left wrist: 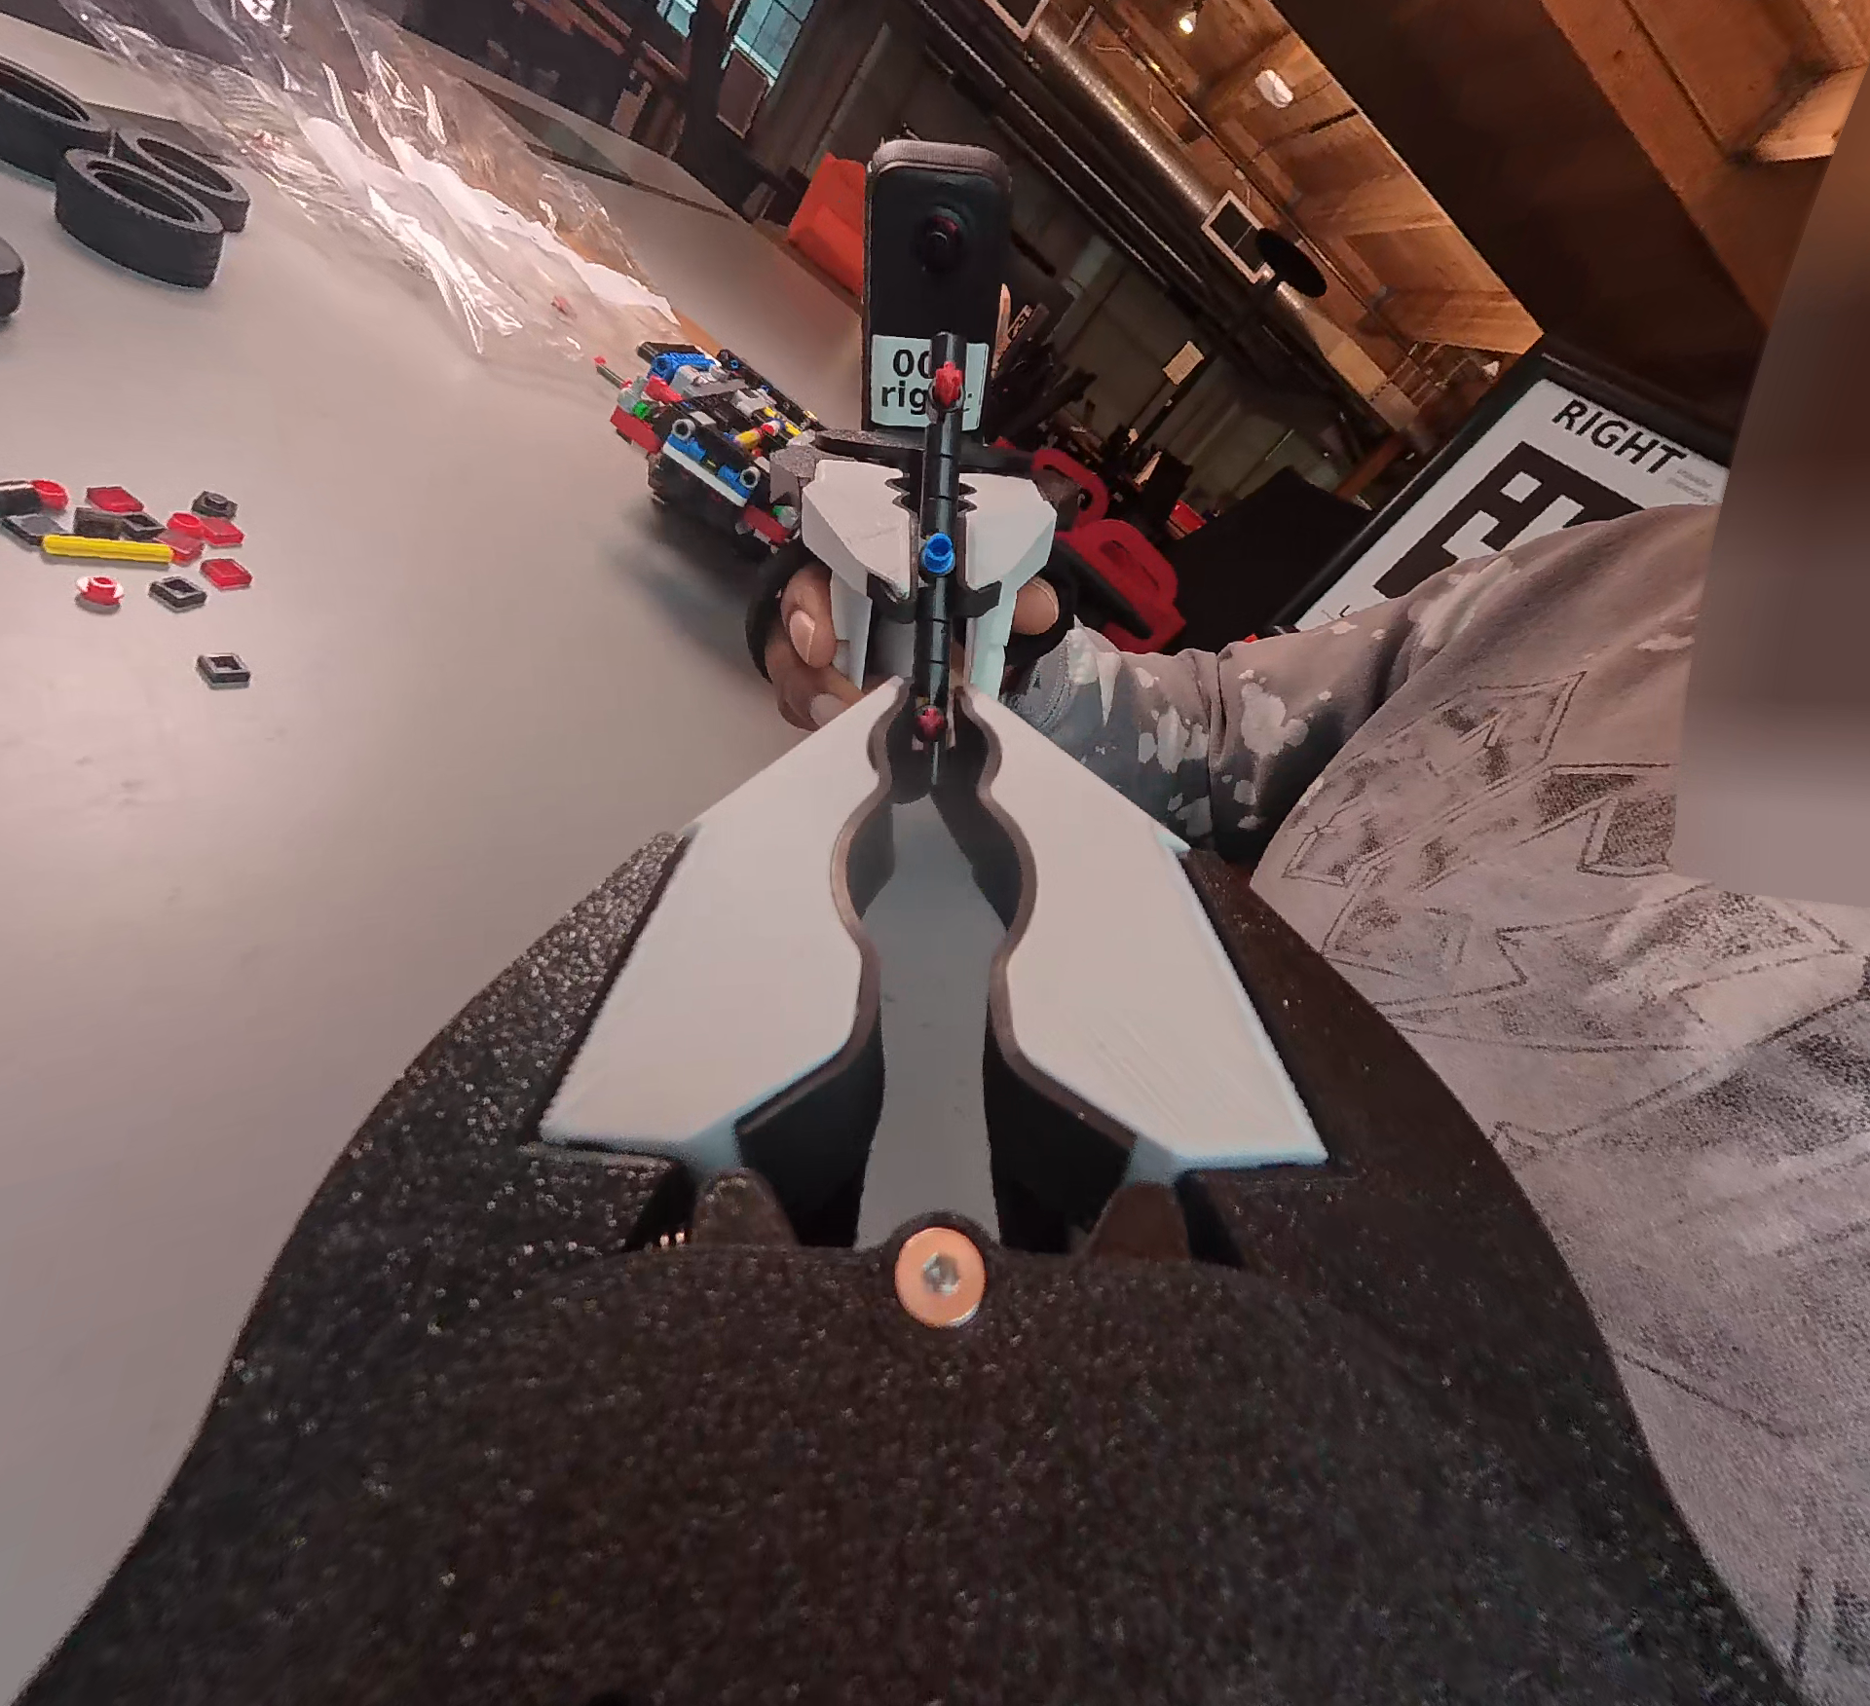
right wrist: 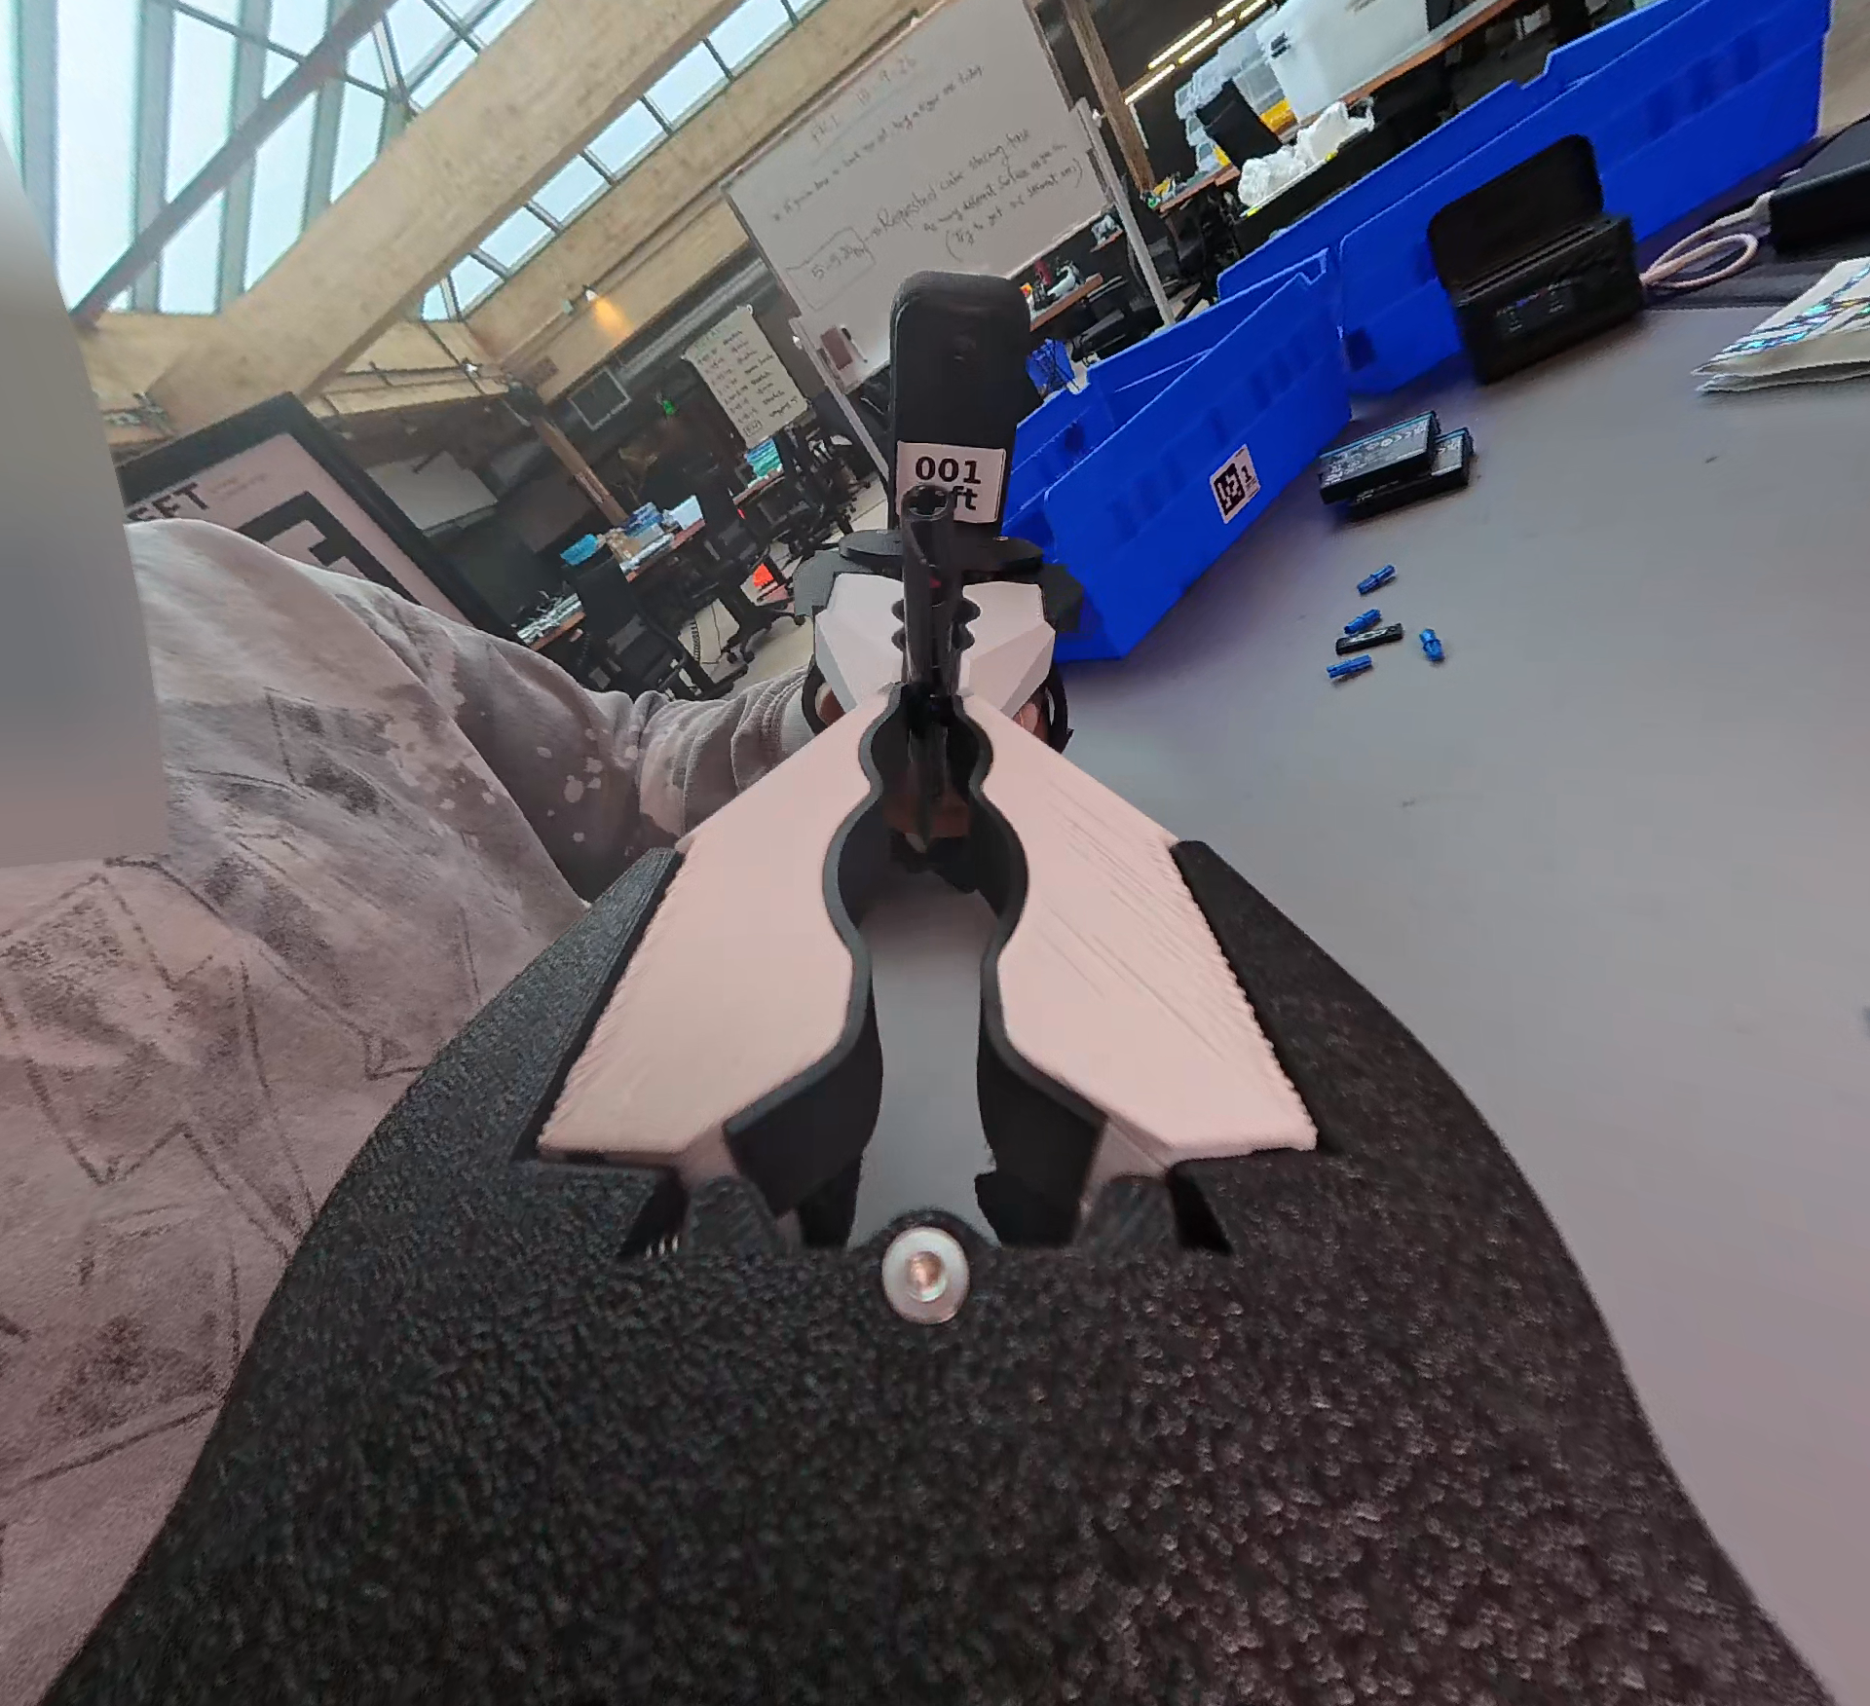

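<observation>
My left gripper [left wrist: 929, 715] is shut on the lower end of a thin black brick beam [left wrist: 937, 484] that carries red pins and a blue pin [left wrist: 936, 554]. The beam stands upright between the two grippers, above the grey table [left wrist: 334, 798]. The right gripper [left wrist: 931, 534] faces mine and the beam runs between its white fingers [left wrist: 860, 534]. In the right wrist view, my right gripper [right wrist: 926, 715] is shut on the same black beam [right wrist: 923, 585], and the left gripper [right wrist: 926, 646] sits just behind it. A hand holds each gripper.
A part-built brick car [left wrist: 708, 433], loose red, black and yellow pieces [left wrist: 132, 534], black tyres [left wrist: 142, 216] and clear bags [left wrist: 405, 170] lie to the left. Blue bins [right wrist: 1164, 464], small blue pins [right wrist: 1366, 636], a black case [right wrist: 1538, 282] and a booklet [right wrist: 1791, 342] lie to the right. My left and right fingertips are right by each other.
</observation>
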{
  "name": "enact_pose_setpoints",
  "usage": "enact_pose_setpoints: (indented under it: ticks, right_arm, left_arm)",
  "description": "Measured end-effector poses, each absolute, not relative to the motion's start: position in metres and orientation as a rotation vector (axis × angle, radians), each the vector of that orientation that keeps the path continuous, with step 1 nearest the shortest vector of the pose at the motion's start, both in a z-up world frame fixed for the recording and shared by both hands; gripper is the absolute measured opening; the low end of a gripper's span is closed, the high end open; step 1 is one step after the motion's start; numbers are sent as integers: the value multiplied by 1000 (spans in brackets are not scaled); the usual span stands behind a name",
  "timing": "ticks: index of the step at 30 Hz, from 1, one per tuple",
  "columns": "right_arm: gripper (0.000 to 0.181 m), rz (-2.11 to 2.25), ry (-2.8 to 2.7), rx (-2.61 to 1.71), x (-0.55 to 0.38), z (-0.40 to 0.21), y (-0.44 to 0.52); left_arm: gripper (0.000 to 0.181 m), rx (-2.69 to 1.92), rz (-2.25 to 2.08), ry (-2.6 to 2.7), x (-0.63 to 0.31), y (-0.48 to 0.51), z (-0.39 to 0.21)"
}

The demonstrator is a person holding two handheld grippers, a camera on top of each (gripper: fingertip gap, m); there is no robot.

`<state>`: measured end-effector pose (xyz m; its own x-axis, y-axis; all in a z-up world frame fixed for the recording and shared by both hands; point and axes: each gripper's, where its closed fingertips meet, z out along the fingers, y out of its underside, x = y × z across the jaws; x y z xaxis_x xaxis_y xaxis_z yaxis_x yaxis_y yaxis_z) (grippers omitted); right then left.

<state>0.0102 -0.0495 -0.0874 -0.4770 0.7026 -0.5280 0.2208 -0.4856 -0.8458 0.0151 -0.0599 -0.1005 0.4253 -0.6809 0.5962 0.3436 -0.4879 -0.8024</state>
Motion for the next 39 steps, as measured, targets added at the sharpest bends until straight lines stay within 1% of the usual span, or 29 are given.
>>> enact_pose_setpoints:
  ticks: [1, 3, 6, 16, 18, 19, 20, 22, 27, 29, 30, 34, 39]
  right_arm:
    - [7, 2025, -1369, -1372, 10, -88, -50]
    - [7, 2025, -1381, -1369, 11, -89, -51]
    - [7, 2024, -1393, -1362, 12, -88, -52]
    - [8, 2055, -1369, -1313, 14, -81, -54]
    - [23, 2051, -1392, -1307, 13, -83, -59]
    - [24, 2036, -1412, -1304, 12, -86, -62]
    - [21, 2032, -1422, -1298, 11, -88, -65]
    - [8, 2036, -1416, -1280, 9, -87, -70]
    - [7, 2064, -1454, -1253, 14, -85, -74]
    - [7, 2045, -1481, -1253, 15, -86, -74]
    - [7, 2042, -1482, -1252, 16, -86, -74]
    - [7, 2037, -1494, -1254, 16, -87, -75]
    - [6, 2008, -1483, -1250, 14, -88, -72]
  left_arm:
    - [8, -1668, -1271, 307, 16, -61, -101]
    - [9, -1676, -1264, 334, 19, -63, -102]
    - [3, -1687, -1231, 345, 18, -62, -103]
    - [1, -1625, -1269, 311, 15, -63, -92]
    - [1, -1582, -1296, 285, 13, -63, -84]
    - [1, -1564, -1314, 271, 12, -63, -81]
    - [1, -1557, -1325, 265, 12, -64, -80]
    - [1, -1550, -1325, 266, 13, -64, -80]
    - [2, -1555, -1323, 326, 18, -70, -79]
    - [12, -1558, -1328, 347, 19, -72, -78]
    - [13, -1568, -1320, 356, 19, -73, -80]
    - [2, -1594, -1284, 362, 19, -71, -83]
    - [0, -1651, -1235, 373, 16, -70, -85]
